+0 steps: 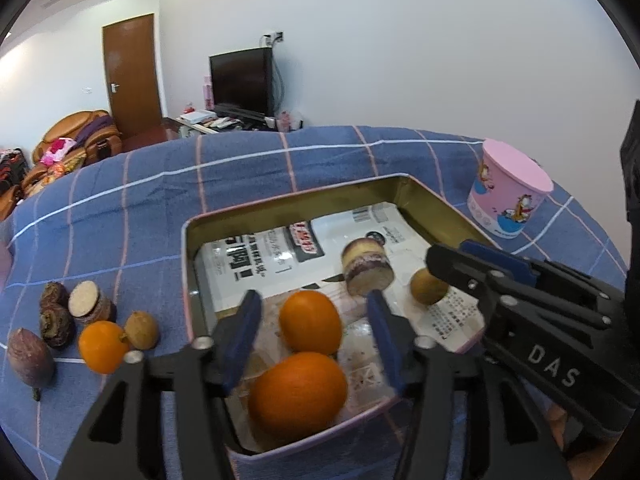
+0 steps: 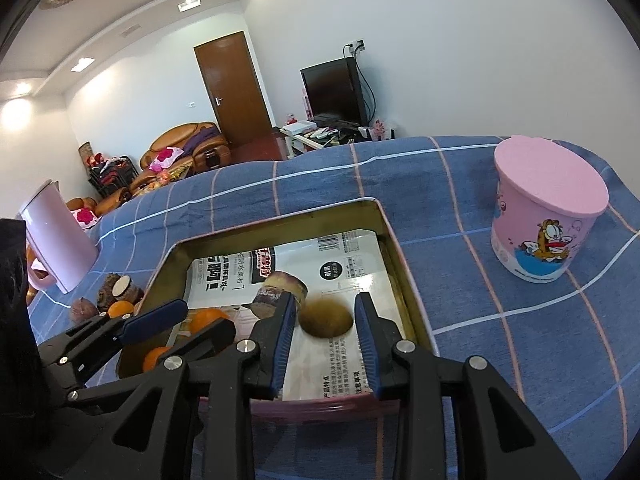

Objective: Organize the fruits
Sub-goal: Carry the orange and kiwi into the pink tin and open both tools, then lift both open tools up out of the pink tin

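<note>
Across a blue checked tablecloth (image 1: 120,184), the tin tray (image 1: 186,264) collects sorted fruit: the left gripper (image 1: 314,338) hangs half-open over two oranges (image 1: 310,326), its pads clear of them, while the right gripper (image 2: 324,344), narrowly parted and empty, hovers above a brown fruit (image 2: 326,318).

Plain white walls (image 2: 460,40) enclose the room, and recessed ceiling lights (image 2: 189,4) glow along a stepped white ceiling. A brown wooden door (image 1: 132,76) with a metal handle stands closed in the far wall. Right of it, a black flat-screen television (image 1: 242,78) sits on a low white stand (image 2: 316,136), cables trailing to a wall socket (image 2: 357,46) above. At the left, a tan leather sofa (image 2: 188,148) is heaped with what seem to be purple and pink cushions or clothes. The reddish-brown floor (image 2: 256,152) shows near the door.
</note>
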{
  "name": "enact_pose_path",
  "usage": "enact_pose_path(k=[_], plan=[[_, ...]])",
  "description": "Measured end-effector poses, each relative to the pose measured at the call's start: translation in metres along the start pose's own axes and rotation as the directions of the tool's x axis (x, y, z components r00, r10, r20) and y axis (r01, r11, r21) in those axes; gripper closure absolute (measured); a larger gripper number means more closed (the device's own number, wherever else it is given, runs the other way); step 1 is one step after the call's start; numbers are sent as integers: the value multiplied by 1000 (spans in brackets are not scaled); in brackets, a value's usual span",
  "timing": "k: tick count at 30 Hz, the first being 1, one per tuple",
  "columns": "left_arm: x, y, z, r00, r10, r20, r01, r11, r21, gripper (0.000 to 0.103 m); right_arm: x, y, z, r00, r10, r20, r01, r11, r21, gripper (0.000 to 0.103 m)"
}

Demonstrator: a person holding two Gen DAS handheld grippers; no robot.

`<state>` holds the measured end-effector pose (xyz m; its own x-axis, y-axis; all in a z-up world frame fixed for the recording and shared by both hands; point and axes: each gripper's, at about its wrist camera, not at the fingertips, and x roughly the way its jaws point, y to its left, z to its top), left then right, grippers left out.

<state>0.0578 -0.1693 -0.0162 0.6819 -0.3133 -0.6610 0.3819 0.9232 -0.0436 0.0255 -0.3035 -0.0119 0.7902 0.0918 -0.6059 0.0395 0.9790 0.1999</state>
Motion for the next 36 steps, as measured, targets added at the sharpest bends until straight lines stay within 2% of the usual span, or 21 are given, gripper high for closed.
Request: enact_pose_path(k=[5,6,7,8,9,10,12,15,17,20,26,30,36], plan=[[-17,-3,-2,996,35,86,-37,999,15,9,-11,-8,4,998,23,55,-26,998,52,69],[-22,-4,-3,992,44,118,-47,999,21,2,-14,-9,5,997,20,74,-24,998,60,67],[-27,-4,-3,988,58,146,-62,998,24,0,-18,-11,6,995,12,100,-19,997,68,58],[-29,-4,-3,984,69,166,-74,997,24,0,-23,-13,6,991,-2,132,-8,997,76,51],[-35,-2,-3,975,90,203,-97,995,22,0,-29,-14,6,984,-24,175,9,996,85,38],[-37,0,-2,968,110,226,-116,993,14,0,-35,-15,5,974,-47,221,28,995,92,32],[-39,5,0,959,146,244,-148,989,-9,0,-44,-14,4,954,-87,286,62,993,96,32],[-37,17,2,957,175,230,-168,985,-49,0,-50,-14,4,932,-142,333,114,988,101,29],[-37,24,3,953,202,227,-188,979,-79,0,-50,-13,3,927,-164,338,137,985,101,29],[-40,31,1,937,249,245,-231,968,-100,0,-52,-13,2,924,-183,337,155,982,107,29],[-44,36,-5,940,244,239,-226,969,-100,0,-55,-20,-1,918,-213,334,168,973,157,29],[-49,40,-9,937,243,250,-221,969,-113,0,-61,-19,-5,908,-242,342,189,965,183,29],[-53,44,-13,943,232,241,-211,971,-108,0,-71,-15,-15,894,-281,348,216,952,215,29]])
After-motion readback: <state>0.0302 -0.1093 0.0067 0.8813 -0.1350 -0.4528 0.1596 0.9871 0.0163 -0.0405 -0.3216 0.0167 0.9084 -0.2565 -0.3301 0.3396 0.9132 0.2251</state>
